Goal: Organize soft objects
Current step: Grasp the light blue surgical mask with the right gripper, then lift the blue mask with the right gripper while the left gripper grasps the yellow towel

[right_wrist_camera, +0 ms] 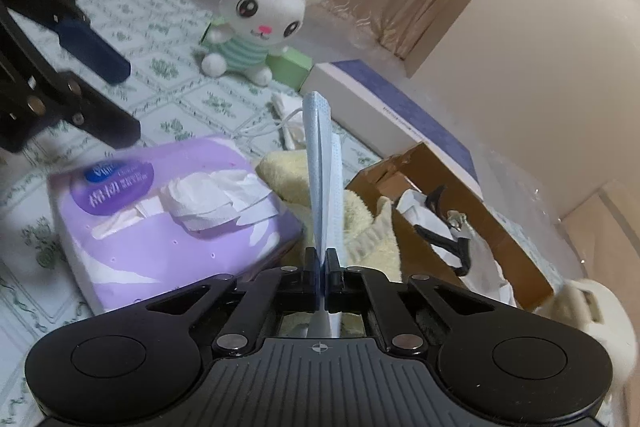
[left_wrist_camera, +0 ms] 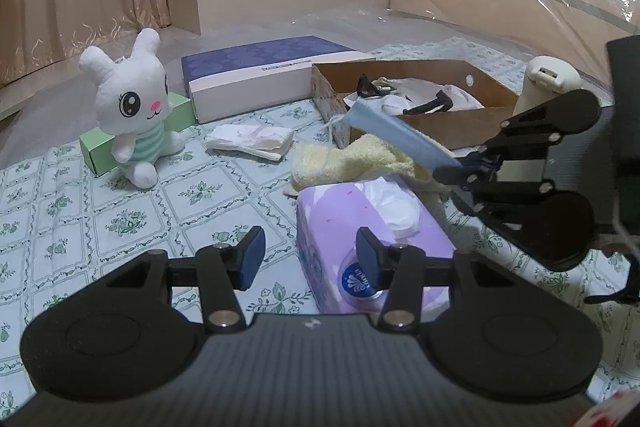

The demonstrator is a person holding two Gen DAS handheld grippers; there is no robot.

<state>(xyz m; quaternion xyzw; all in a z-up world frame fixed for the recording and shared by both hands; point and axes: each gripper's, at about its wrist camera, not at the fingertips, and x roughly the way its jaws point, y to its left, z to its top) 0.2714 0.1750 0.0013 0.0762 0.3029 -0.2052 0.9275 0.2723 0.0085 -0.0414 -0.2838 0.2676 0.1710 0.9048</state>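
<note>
Sorting looked partly done: right gripper [right_wrist_camera: 324, 259] jaws clamped the blue mask [right_wrist_camera: 322, 163]; left gripper [left_wrist_camera: 310, 255] jaws stood half-open, empty; towel [left_wrist_camera: 344, 159] and plush rabbit [left_wrist_camera: 132, 107] lay outside the cardboard box [left_wrist_camera: 460, 127].

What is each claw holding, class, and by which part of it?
The right claw is shut on the blue face mask, pinching one short end. The left claw is open and holds nothing.
</note>
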